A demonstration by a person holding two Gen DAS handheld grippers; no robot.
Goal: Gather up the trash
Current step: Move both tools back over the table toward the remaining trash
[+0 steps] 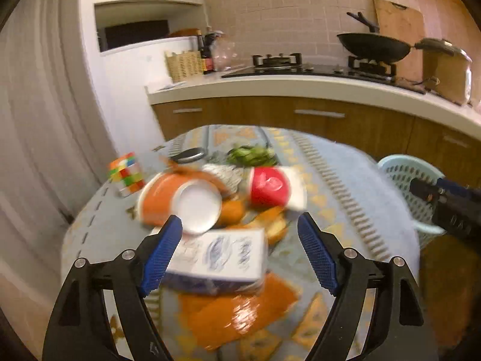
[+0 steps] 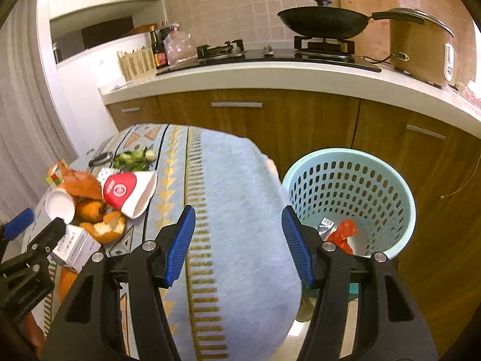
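Trash lies on a patterned tablecloth (image 2: pixel 234 210): a white carton (image 1: pixel 222 255), an orange paper cup (image 1: pixel 180 201) on its side, a crushed red-and-white cup (image 1: pixel 273 186), orange peels (image 1: pixel 270 222), an orange wrapper (image 1: pixel 240 310) and green scraps (image 1: pixel 252 154). My left gripper (image 1: pixel 240 234) is open, its jaws either side of the carton just above it. My right gripper (image 2: pixel 237 231) is open and empty over the table's right edge, beside a light blue perforated basket (image 2: pixel 348 198) holding a red wrapper (image 2: pixel 342 234) and a silver packet (image 2: pixel 324 225). The left gripper (image 2: pixel 36 228) shows at that view's left.
A Rubik's cube (image 1: pixel 126 174) and a dark lid (image 1: pixel 189 155) sit at the table's far left. Behind are wooden cabinets (image 2: pixel 300 120) and a counter with a stove, wok (image 2: pixel 324 24), rice cooker (image 2: pixel 421 48), wicker basket (image 1: pixel 183 66) and bottles.
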